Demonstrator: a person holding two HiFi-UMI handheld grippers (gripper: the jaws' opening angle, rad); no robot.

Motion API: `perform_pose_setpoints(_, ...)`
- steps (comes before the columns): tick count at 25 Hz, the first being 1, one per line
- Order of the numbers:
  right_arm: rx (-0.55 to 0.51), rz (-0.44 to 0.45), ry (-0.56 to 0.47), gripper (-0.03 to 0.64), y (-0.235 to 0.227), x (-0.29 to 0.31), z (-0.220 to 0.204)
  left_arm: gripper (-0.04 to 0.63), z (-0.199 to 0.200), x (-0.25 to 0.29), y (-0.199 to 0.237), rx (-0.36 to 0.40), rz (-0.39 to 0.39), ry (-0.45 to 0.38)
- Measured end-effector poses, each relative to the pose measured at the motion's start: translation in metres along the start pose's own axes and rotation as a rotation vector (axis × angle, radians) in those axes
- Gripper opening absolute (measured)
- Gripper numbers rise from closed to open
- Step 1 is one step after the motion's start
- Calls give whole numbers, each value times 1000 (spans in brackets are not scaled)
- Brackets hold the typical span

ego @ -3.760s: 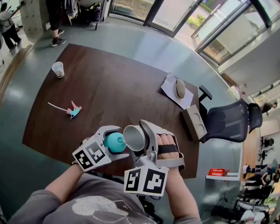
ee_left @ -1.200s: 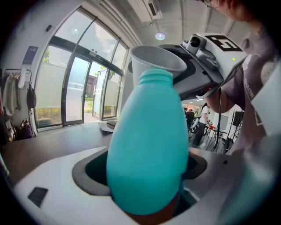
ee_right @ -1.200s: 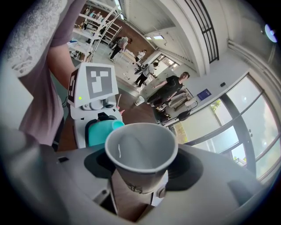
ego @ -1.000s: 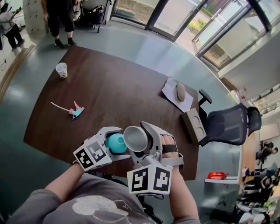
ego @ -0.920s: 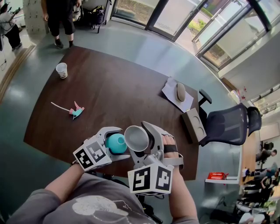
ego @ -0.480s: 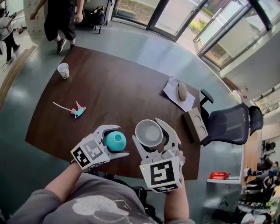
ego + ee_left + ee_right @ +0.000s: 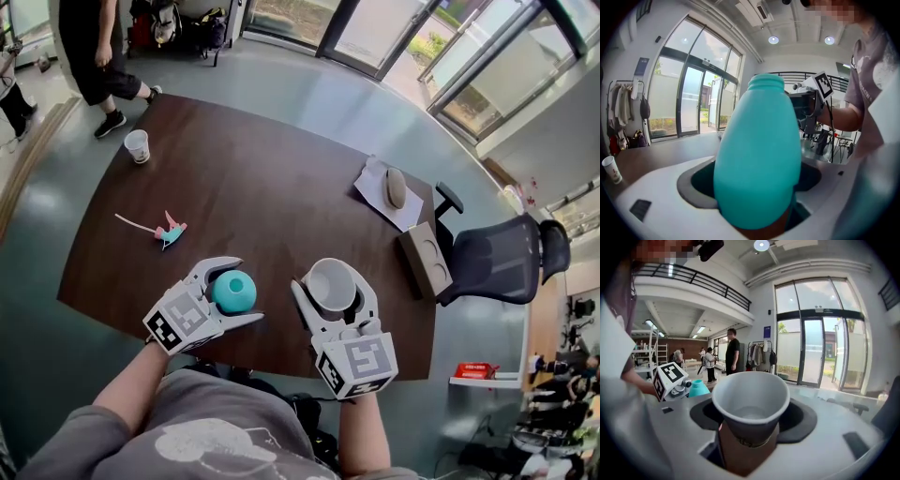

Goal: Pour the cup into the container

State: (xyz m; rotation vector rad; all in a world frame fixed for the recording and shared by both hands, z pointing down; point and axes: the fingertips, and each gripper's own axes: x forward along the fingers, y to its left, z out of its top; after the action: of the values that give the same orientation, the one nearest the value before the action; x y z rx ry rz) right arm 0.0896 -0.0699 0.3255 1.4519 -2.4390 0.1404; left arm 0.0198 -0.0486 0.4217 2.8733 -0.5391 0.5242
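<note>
A teal bottle (image 7: 232, 292) is clamped between the jaws of my left gripper (image 7: 231, 293), held over the table's near edge. It fills the left gripper view as a teal bottle (image 7: 757, 159) with its open neck pointing away. My right gripper (image 7: 330, 282) is shut on a white paper cup (image 7: 331, 284), a short way right of the bottle and apart from it. The cup's mouth faces up toward the head camera. In the right gripper view the paper cup (image 7: 750, 401) stands upright and shows only its bare bottom inside.
The dark wooden table (image 7: 262, 187) carries a second paper cup (image 7: 137, 146) at far left, a pink and teal toy (image 7: 171, 231), a mouse on a paper sheet (image 7: 396, 187) and a cardboard box (image 7: 427, 260). An office chair (image 7: 497, 258) stands right; a person (image 7: 94, 56) stands beyond the table.
The right gripper has swung the cup from tilted against the bottle's mouth back to upright and moved it right, away from the bottle. The left gripper has shifted slightly left with the bottle.
</note>
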Motion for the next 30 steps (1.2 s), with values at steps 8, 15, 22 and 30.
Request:
perform_pose_setpoints(8, 140, -82, -40, 295, -1, 8, -66, 431, -46, 6, 14, 73, 74, 36)
perform_pose_setpoints(15, 186, -102, 4, 295, 10, 22, -123, 431, -76, 19, 22, 57, 99, 50)
perform_pose_setpoints(22, 200, -68, 58, 295, 23, 39, -165, 431, -101, 31, 32, 30, 105, 73)
perform_pose_setpoints(30, 202, -96, 71, 295, 13, 52, -188, 431, -114, 45, 38, 0, 94, 49)
